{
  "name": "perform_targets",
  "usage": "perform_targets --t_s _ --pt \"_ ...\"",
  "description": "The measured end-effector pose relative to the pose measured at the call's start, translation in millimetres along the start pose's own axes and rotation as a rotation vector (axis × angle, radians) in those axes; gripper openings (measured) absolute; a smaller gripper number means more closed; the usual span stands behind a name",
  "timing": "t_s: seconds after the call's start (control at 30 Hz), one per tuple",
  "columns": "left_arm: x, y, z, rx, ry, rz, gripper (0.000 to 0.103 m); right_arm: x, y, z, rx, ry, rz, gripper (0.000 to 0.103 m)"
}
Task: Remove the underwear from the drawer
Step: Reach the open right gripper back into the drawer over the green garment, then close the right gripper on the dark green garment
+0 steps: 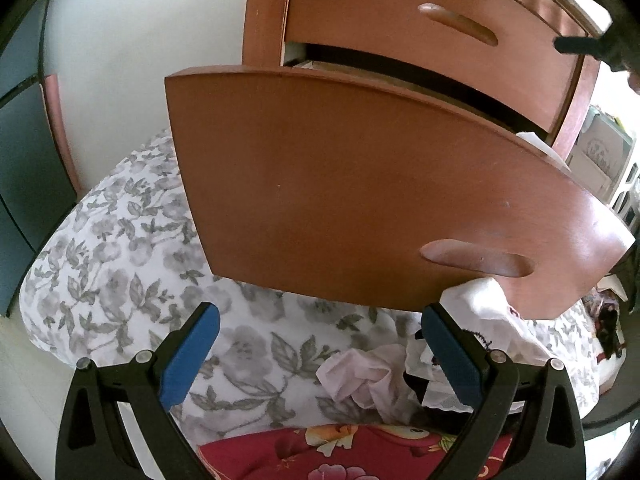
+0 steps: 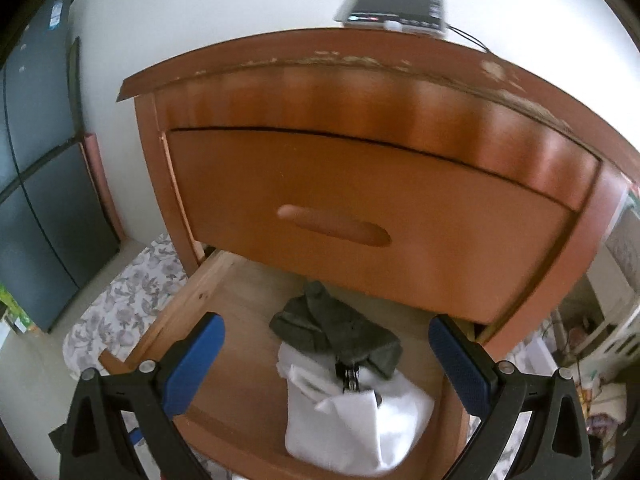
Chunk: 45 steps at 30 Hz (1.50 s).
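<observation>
Drawer is open; my right gripper hovers above the clothes inside, fingers apart. Left gripper idles wide below it. Next I'd descend and pinch.

The left gripper and the right gripper both have their blue fingers spread wide apart, holding nothing.
</observation>
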<state>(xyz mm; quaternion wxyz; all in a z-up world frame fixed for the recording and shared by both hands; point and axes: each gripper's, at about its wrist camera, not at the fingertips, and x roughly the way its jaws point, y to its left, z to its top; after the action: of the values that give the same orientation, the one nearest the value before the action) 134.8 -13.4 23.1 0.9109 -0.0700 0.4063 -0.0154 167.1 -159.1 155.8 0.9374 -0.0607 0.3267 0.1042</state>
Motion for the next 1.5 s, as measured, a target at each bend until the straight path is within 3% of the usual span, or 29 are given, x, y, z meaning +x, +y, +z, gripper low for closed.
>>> perform_targets --t_s 0.13,0.23,0.47,0.67,0.83,1.1,1.5 --pt "2 1 0 -0.006 0.011 -0.007 0.101 16 2 13 -0.020 0.048 0.052 0.103" --pt "4 2 0 -0.010 0.021 -0.012 0.101 37 7 14 -0.056 0.130 0.081 0.103" --pt "7 4 0 -0.015 0.031 -0.019 0.101 82 15 -2 -0.127 0.289 0.055 0.102" --pt "8 4 0 -0.013 0.039 -0.017 0.101 111 23 -5 -0.186 0.379 0.025 0.090" --pt "8 4 0 -0.015 0.039 -0.019 0.101 131 34 -12 -0.248 0.416 0.005 0.084" --pt "9 4 0 -0.012 0.048 -0.023 0.101 153 43 -21 -0.322 0.451 -0.033 0.059" --pt "13 5 -1 -0.017 0.064 -0.033 0.101 172 51 -26 -0.346 0.498 -0.059 0.054"
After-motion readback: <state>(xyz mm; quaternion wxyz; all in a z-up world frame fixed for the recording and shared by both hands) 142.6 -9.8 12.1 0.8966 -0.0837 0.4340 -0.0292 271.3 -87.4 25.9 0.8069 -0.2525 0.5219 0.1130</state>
